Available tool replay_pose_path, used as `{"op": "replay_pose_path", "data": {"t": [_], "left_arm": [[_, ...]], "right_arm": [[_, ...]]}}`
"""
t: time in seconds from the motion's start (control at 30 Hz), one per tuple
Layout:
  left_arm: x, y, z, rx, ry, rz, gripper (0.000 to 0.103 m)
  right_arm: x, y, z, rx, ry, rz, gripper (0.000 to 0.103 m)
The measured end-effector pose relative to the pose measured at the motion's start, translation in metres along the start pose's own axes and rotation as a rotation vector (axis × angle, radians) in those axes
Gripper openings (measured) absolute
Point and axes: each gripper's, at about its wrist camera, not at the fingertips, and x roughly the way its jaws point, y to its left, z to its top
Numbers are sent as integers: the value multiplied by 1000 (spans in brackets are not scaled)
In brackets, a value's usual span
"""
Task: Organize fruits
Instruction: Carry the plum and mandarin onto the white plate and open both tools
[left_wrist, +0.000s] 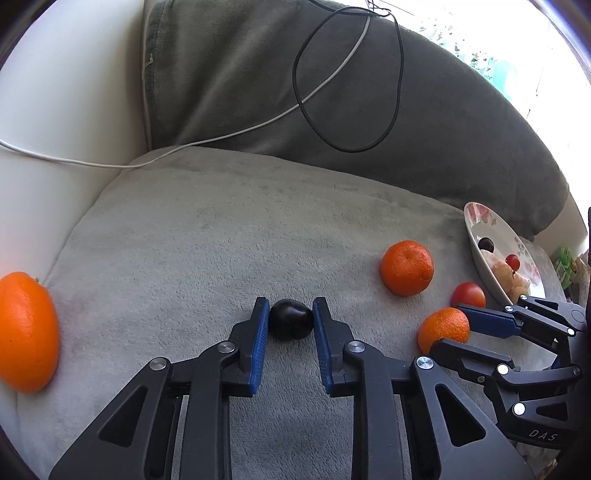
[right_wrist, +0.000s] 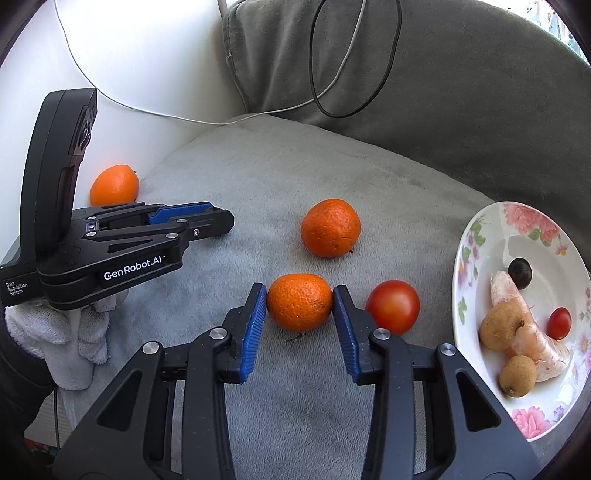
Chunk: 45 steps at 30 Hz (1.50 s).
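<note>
My left gripper (left_wrist: 291, 319) is shut on a dark plum (left_wrist: 290, 319) that rests on the grey cushion (left_wrist: 221, 240). My right gripper (right_wrist: 300, 303) is shut on a small mandarin (right_wrist: 299, 302), also resting on the cushion; it shows in the left wrist view (left_wrist: 443, 329) too. A second mandarin (right_wrist: 330, 228) lies farther back and a red tomato (right_wrist: 393, 311) sits just right of the held one. An orange (right_wrist: 114, 184) lies at the far left by the white armrest. A floral plate (right_wrist: 476, 251) at the right holds a dark grape, a cherry tomato, longans and a peeled citrus piece.
The dark grey back cushion (right_wrist: 443, 92) stands behind. A white cable (left_wrist: 229, 136) and a black cable loop (left_wrist: 347, 85) lie across it. The white armrest (left_wrist: 74, 110) borders the cushion on the left. The left gripper's body (right_wrist: 110, 251) and gloved hand sit at left.
</note>
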Motion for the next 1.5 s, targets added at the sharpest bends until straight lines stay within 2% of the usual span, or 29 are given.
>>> {"op": "replay_pose_path", "data": {"t": [0.33,0.63,1.1,1.5], "left_arm": [[-13,-3,0,-9,-24,-14,21],[-35,-21,0,7,-63,-61,22],[-51,-72,2,72,-91,-164,22],[-47,-120,13,130,-98,-234,22]], "right_arm": [[-18,-5,-3,33,-49,7,38],[-50,-18,-11,73,-116,-11,38],[-103,-68,-16,155,-203,-93,38],[-124,-118,-11,216,-245,-160,38]]}}
